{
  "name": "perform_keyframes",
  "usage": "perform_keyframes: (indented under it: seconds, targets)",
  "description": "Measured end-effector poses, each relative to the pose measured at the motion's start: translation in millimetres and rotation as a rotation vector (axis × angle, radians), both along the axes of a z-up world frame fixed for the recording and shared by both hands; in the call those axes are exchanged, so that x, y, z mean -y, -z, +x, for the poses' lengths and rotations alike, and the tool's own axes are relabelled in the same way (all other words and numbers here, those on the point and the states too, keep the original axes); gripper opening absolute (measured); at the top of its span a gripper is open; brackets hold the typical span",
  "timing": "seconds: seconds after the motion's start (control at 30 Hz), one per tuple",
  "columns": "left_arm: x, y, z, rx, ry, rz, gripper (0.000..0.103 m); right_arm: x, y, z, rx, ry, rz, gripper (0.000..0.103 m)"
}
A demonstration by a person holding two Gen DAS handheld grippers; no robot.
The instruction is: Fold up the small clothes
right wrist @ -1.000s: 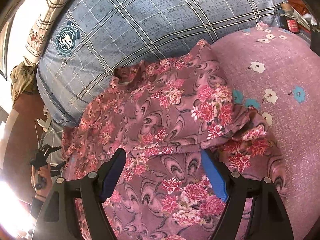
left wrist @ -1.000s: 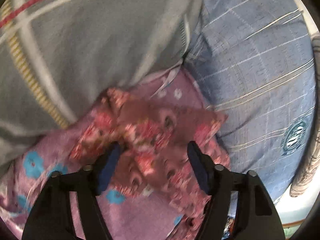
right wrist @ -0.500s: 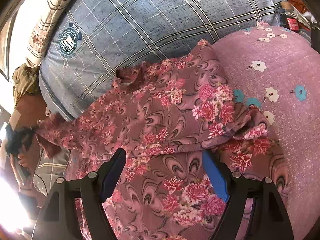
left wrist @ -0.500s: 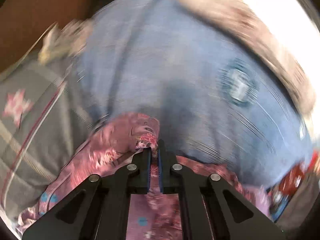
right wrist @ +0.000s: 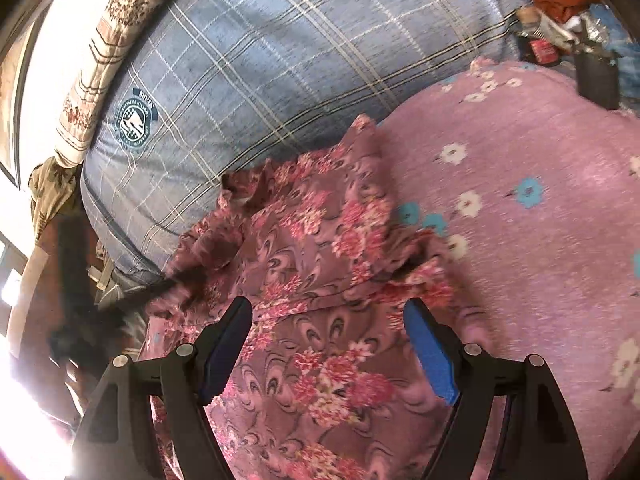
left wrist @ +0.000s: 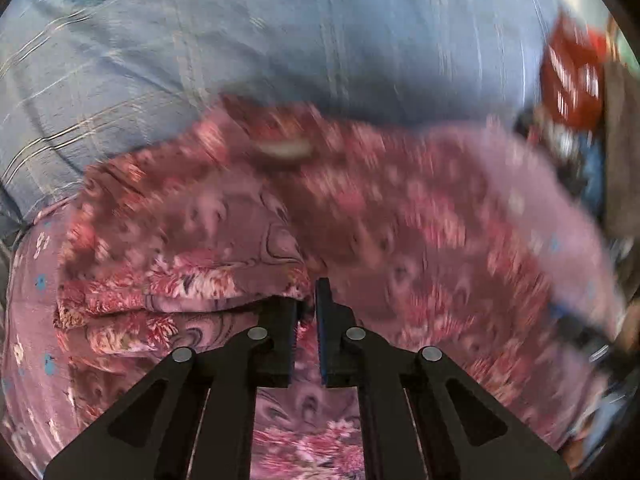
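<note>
A second ago the left claw stood open over the floral garment; it has since closed on a fold of that cloth and carried it across, so the near-left part now lies doubled over the rest. Its jaws are clenched on the fabric edge. The right claw hovers released, jaws wide, just above the garment's near part, touching nothing visible. The garment lies on the pink flowered bedsheet, its far edge against the blue checked pillow. Bare sheet lies open to the right.
</note>
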State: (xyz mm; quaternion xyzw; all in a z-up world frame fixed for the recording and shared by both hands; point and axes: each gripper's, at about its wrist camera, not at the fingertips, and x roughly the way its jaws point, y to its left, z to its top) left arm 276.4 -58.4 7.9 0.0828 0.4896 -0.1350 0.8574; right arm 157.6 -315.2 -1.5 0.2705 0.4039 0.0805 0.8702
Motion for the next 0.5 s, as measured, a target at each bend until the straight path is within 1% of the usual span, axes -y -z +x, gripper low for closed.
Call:
perform_keyframes:
  seconds: [0.03,0.07,0.1,0.17,0.2,0.23,0.27,0.33,0.37,0.43,0.5]
  targets:
    - [2.6,3.6,-4.6,-0.001,0.012,0.031,0.013,1.5,-1.6,-0.8,0.003,0.004,-0.011,0.081]
    - [1.6,4.5,-8.9,-0.009,0.026,0.036,0.023,2.8,-3.0,-1.2,0.005,0.006,-0.019,0.081]
    - [-4.6,2.1,-13.0,-0.018,0.039,0.009,0.028,3.6,-4.2,-1.0,0.006,0.008,-0.026,0.081]
    - [-31.1,-7.7,-21.8,-0.031,0.027,-0.099,0.045,3.2,-5.6,2.1,0.007,0.005,-0.036,0.081]
    - [-48.6,-12.7,-26.4,-0.037,0.009,-0.168,0.05,0.7,-6.0,4.9,0.005,0.001,-0.04,0.081]
    - [-68.8,-17.5,-30.3,-0.04,-0.021,-0.24,0.059,-3.8,-6.6,8.7,0.004,-0.008,-0.044,0.081]
    - [-87.4,-20.5,-32.5,-0.036,-0.055,-0.307,0.064,-9.5,-7.4,12.4,0.002,-0.019,-0.05,0.081]
    - [-136.1,-21.7,-30.2,-0.036,-0.157,-0.45,0.066,-25.4,-11.9,21.7,0.004,-0.056,-0.076,0.081]
    - [-162.1,-18.5,-26.7,-0.045,-0.216,-0.522,0.067,-38.9,-17.3,28.0,0.015,-0.09,-0.107,0.081]
    - [-192.7,-7.7,-19.2,-0.075,-0.29,-0.601,0.067,-67.2,-28.3,38.1,0.04,-0.161,-0.169,0.081]
    - [-216.3,8.4,-10.2,-0.106,-0.351,-0.64,0.066,-101.6,-39.1,46.6,0.074,-0.246,-0.24,0.081]
